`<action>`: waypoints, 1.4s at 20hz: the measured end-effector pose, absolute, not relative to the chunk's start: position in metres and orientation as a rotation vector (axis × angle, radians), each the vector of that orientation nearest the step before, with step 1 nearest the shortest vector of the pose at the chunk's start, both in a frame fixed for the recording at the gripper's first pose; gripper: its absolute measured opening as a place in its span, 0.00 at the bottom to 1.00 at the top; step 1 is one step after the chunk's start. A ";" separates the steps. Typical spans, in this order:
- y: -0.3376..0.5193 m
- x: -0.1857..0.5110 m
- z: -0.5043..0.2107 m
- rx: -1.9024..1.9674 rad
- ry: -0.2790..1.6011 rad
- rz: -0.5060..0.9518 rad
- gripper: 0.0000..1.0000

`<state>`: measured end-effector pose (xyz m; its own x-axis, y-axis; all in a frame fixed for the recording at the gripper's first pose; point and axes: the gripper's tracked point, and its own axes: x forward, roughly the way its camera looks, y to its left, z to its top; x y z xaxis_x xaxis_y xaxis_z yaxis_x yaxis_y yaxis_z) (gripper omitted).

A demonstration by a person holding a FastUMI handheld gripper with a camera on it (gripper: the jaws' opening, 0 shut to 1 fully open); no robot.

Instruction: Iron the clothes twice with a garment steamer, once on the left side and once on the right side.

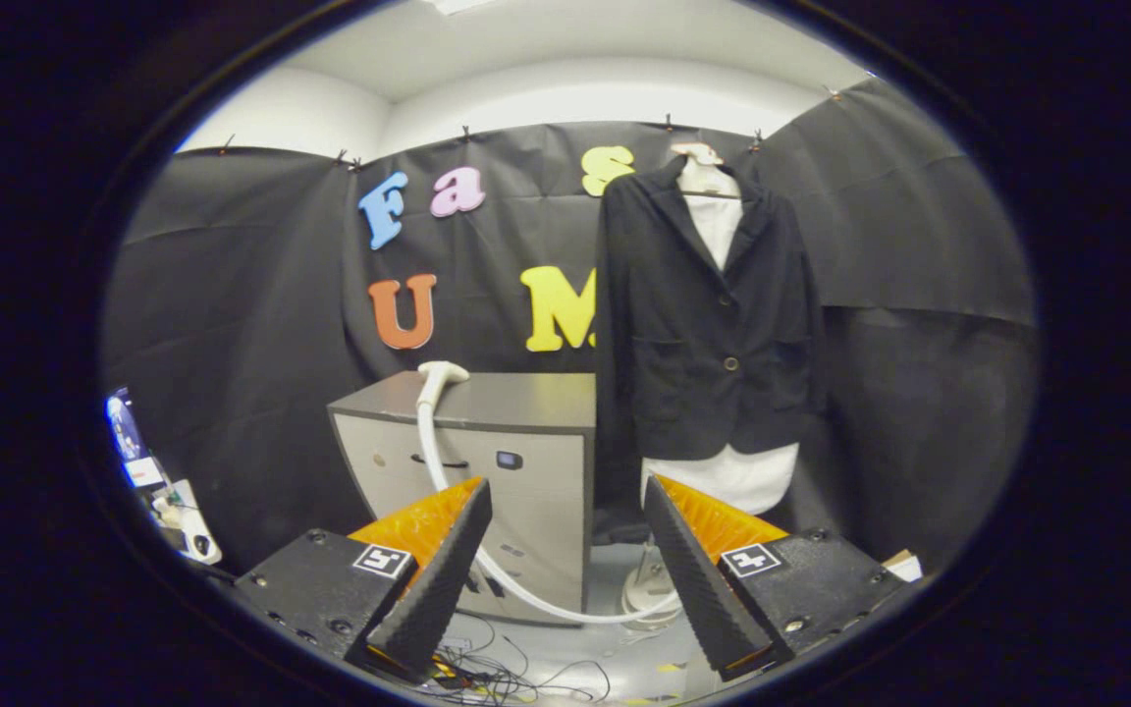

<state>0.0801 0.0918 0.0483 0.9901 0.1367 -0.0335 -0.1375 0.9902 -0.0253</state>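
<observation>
A black blazer [713,324] over a white shirt [723,476] hangs on a hanger high on the booth wall, well beyond my fingers. The white steamer head [441,375] rests on the near left corner of a grey cabinet [497,403]. Its white hose [457,511] curves down the cabinet front and across the floor to the steamer base [646,589] under the clothes. My gripper [565,565] is open, with nothing between its fingers. The cabinet and the clothes stand some way ahead of it.
Loose dark cables [516,678] lie on the floor just below the fingers. Some equipment and a small screen [148,471] sit at the far left by the wall. The grey cabinet stands directly left of the hanging clothes.
</observation>
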 end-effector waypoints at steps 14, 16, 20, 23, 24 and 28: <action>0.296 0.297 0.088 -0.134 0.165 0.431 0.96; 0.318 0.327 0.086 -0.159 0.184 0.440 0.94; 0.347 0.381 0.068 -0.168 0.283 0.429 0.87; 0.361 0.409 0.056 -0.173 0.341 0.407 0.80; 0.363 0.413 0.051 -0.172 0.357 0.404 0.74; 0.362 0.430 0.049 -0.187 0.356 0.366 0.58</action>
<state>0.4302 0.3620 0.0490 0.8728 0.3163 -0.3717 -0.3811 0.9175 -0.1141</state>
